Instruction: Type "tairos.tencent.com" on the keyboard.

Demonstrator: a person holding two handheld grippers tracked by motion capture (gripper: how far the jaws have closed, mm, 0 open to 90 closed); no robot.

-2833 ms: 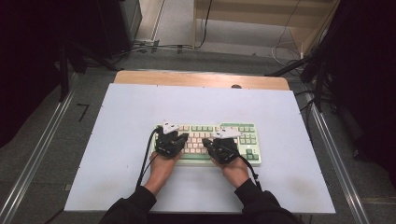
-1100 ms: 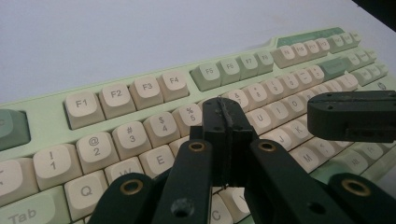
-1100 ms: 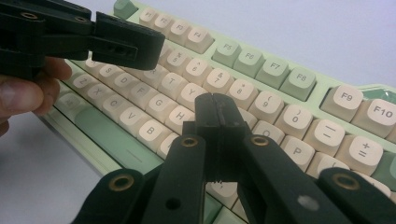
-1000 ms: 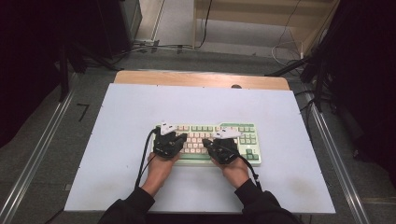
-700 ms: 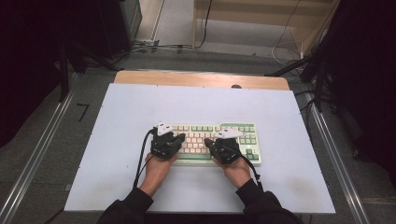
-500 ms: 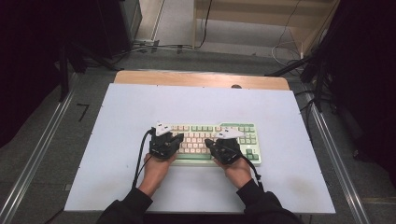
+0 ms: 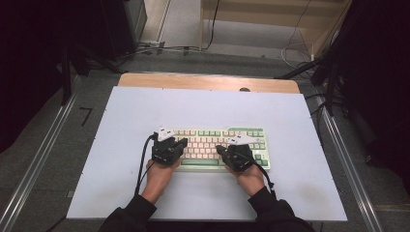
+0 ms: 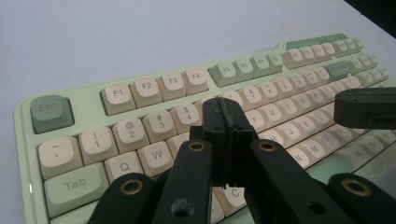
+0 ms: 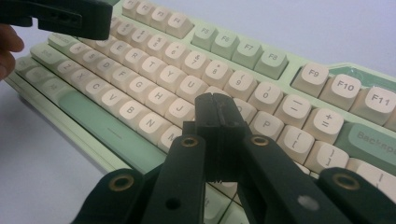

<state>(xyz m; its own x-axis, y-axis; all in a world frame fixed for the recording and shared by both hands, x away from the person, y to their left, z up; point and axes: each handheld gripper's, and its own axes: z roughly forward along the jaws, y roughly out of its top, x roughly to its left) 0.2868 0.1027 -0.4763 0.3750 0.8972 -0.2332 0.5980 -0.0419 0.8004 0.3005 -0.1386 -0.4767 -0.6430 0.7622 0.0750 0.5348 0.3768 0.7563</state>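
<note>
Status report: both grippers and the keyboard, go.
Left gripper shut, over the left letter keys. Right gripper shut, over the right letter keys. Keyboard flat on table, nothing in the way.

Overhead plus two close keyboard (image 7: 220,147) views
</note>
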